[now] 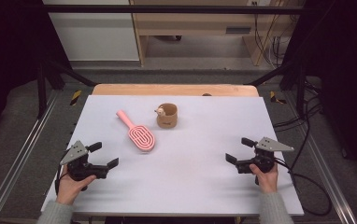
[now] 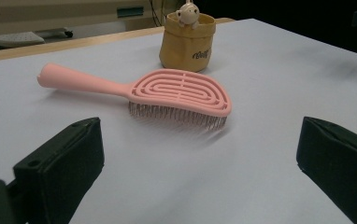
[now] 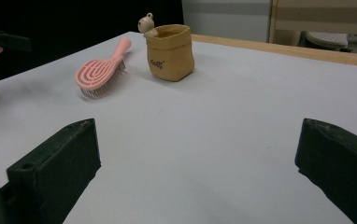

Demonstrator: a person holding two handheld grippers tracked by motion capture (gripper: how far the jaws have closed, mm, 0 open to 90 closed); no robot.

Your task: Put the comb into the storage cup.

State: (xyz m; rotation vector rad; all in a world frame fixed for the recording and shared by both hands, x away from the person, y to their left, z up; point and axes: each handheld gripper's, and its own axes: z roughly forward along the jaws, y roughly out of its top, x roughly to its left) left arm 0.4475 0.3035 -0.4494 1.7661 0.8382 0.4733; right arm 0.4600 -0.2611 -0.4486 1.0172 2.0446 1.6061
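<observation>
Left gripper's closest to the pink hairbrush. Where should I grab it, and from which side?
Take the pink hairbrush by its handle, probably from above, jaws across its width. It lies flat, bristles down, so the wide head sits low and gives little to pinch; the narrow handle points away toward the far left, clear of the tan pouch. The left gripper is open and empty.

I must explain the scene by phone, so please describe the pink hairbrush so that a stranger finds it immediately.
On the pale grey table, look at the far middle part. Left of the small tan pouch-shaped cup lies the pink plastic hairbrush, bristles down. Only it is flat and long, with looping slots.
</observation>
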